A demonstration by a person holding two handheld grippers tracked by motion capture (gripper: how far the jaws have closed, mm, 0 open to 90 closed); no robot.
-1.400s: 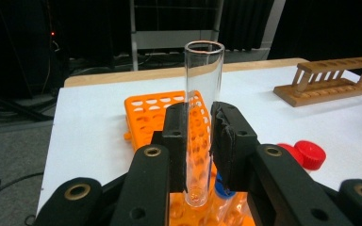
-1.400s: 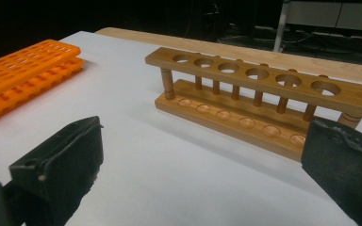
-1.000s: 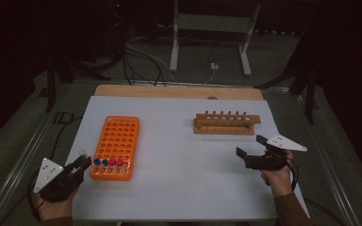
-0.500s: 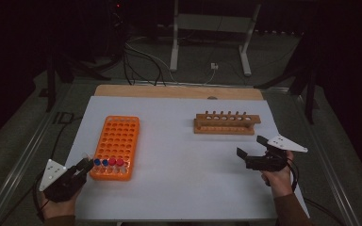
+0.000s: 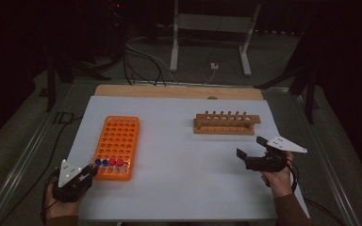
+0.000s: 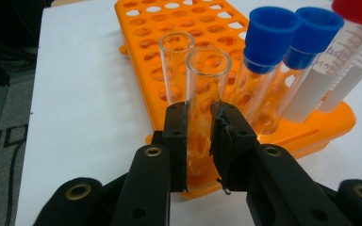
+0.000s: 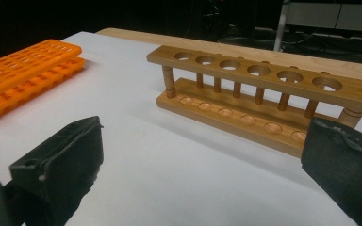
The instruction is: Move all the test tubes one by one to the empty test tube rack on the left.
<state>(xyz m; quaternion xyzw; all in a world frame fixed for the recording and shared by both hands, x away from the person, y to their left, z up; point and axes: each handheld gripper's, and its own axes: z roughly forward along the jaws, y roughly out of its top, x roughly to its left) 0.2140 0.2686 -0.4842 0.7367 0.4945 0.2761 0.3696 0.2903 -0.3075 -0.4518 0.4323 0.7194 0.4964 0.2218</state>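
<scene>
The left tongs (image 6: 199, 141) are clamped on a clear uncapped glass test tube (image 6: 206, 89) standing at the near end of the orange tube rack (image 5: 118, 141), beside a second open tube (image 6: 175, 70) and two blue-capped tubes (image 6: 268, 56); the right tongs (image 7: 202, 174) stand wide open and empty, facing the wooden rack (image 7: 264, 94) across the white surface (image 5: 184, 155). Squeezing harder could crack the glass; a tilted pull could jam it in its hole, lift the rack or knock its neighbours. Faint print marks the red-capped tube (image 6: 353, 56), too blurred to read.
</scene>
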